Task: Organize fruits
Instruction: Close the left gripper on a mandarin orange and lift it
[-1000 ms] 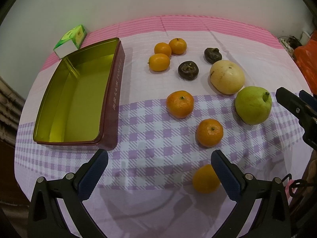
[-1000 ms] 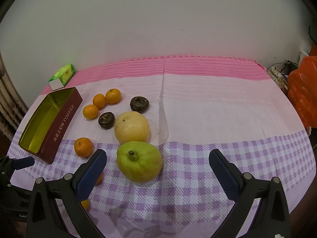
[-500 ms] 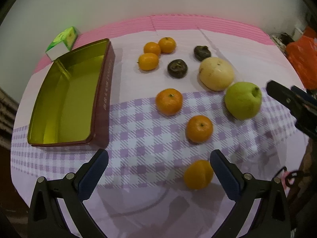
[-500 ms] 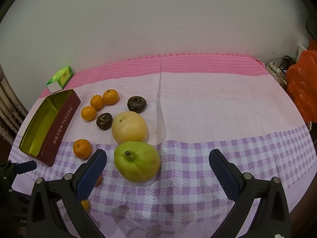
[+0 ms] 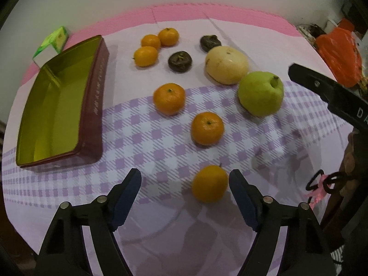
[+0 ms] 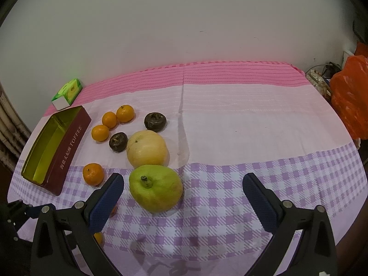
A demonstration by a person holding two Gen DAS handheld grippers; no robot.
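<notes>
The nearest orange (image 5: 208, 183) lies at the cloth's (image 5: 230, 32) near edge, between the left gripper's (image 5: 185, 194) jaws, which have just been closing; the pads do not touch it yet. The right gripper (image 6: 183, 192) is wide open and empty, the green pear (image 6: 156, 188) near its left pad. The tin (image 5: 55, 105) stands empty at the left edge.

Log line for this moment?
left tool: closing around nearest orange, no contact | right tool: open by green pear | tin: empty
</notes>
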